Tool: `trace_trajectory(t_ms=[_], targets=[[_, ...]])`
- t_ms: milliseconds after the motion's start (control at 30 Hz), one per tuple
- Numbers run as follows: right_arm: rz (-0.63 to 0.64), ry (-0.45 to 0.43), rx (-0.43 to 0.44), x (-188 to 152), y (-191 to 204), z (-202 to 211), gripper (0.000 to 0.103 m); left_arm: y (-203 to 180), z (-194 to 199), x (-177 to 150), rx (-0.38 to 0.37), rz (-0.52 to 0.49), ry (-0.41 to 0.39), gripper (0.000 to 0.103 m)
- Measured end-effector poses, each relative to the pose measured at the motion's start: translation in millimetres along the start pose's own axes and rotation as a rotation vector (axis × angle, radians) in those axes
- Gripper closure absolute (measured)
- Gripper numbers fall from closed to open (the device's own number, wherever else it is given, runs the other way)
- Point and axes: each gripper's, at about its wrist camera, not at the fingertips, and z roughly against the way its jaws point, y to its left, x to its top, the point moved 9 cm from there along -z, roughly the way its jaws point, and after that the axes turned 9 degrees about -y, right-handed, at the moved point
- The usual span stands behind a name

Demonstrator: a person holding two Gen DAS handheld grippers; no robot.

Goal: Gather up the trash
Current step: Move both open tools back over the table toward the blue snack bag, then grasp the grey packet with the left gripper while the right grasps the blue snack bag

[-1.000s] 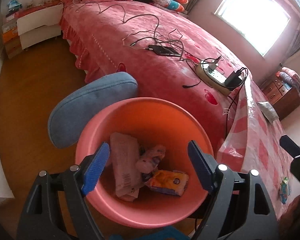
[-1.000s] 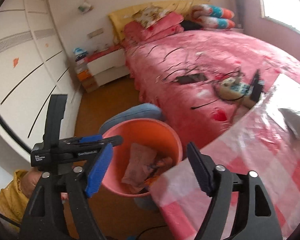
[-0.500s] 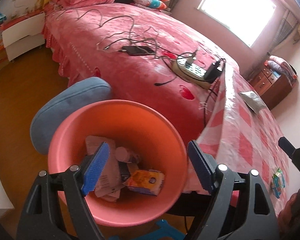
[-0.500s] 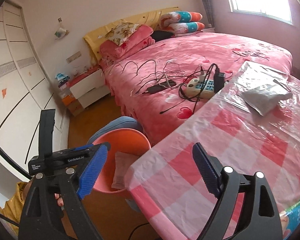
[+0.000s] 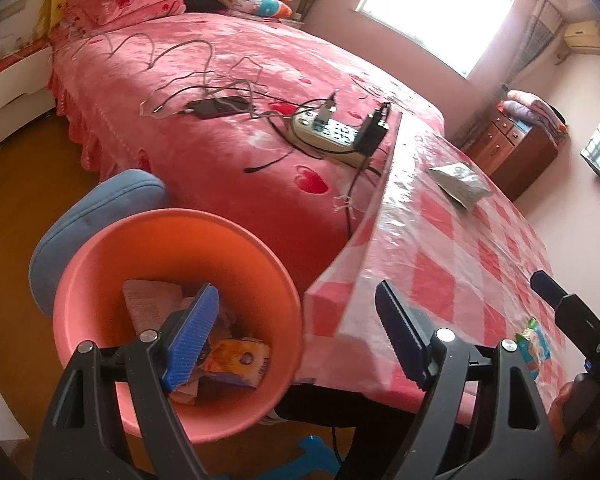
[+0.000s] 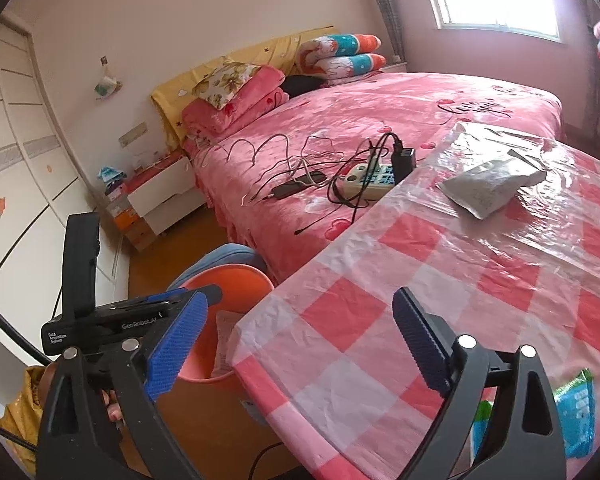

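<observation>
My left gripper (image 5: 296, 336) hangs with jaws wide and empty, over the gap between the bin (image 5: 100, 280) and the desk (image 5: 440, 256) corner. The bin sits on the floor beside the desk, holding a white wrapper (image 5: 148, 304) and an orange packet (image 5: 240, 362). My right gripper (image 6: 300, 340) is over the desk's near corner, jaws wide, nothing in them. A grey pouch (image 6: 488, 188) lies farther along the desk; a blue-green packet (image 6: 576, 404) lies at the near edge, just right of the right gripper.
</observation>
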Motion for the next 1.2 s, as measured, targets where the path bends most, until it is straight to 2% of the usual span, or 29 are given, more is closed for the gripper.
trace_trajectory(t_ms=[500, 900, 1200], targets=[[-0.062, -0.068, -0.047, 4.2, -38.7, 35.4, 0.01, -65.3, 3.1, -8.9, -0.087, -0.122, 0.014, 0.022], [-0.154, -0.091, -0.071, -6.0, -82.7, 66.2, 0.01, -110.7, -6.8, -17.6, -0.115, -0.207, 0.05, 0.022], [-0.233, -0.098, -0.071, -15.9, -114.2, 86.2, 0.01, -176.2, -37.3, 12.2, -0.193, -0.353, 0.045, 0.022]])
